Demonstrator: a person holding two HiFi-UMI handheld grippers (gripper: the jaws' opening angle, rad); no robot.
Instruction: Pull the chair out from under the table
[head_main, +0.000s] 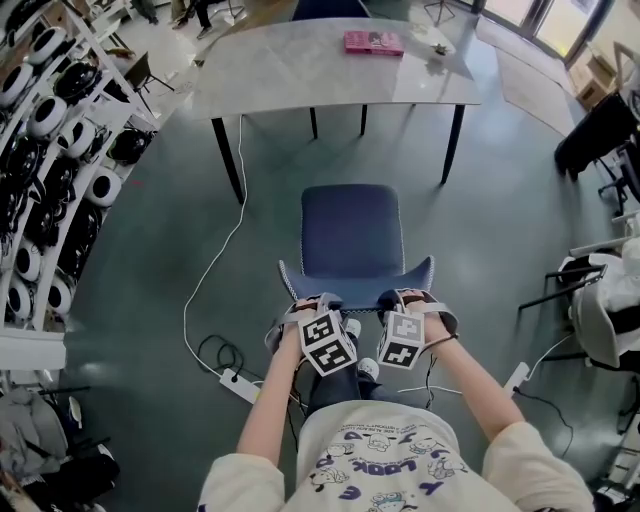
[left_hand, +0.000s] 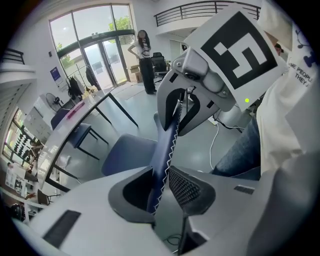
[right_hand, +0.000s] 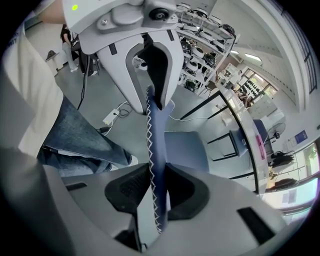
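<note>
"What are the jaws doing?"
"The left gripper (head_main: 312, 302) and right gripper (head_main: 405, 298) are each clenched on the backrest (head_main: 356, 281), side by side on its top edge."
"And the chair (head_main: 350, 232)?"
"It's on the floor (head_main: 500, 220), just clear of the table's (head_main: 300, 80) near edge. The seat front faces the table, and the backrest runs parallel to that edge."

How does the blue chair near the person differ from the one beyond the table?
The near chair stands clear of the table; the far chair stands at its far edge. The left hand-held gripper and right hand-held gripper clamp the near chair's backrest; the far chair is untouched. Both are dark blue.
</note>
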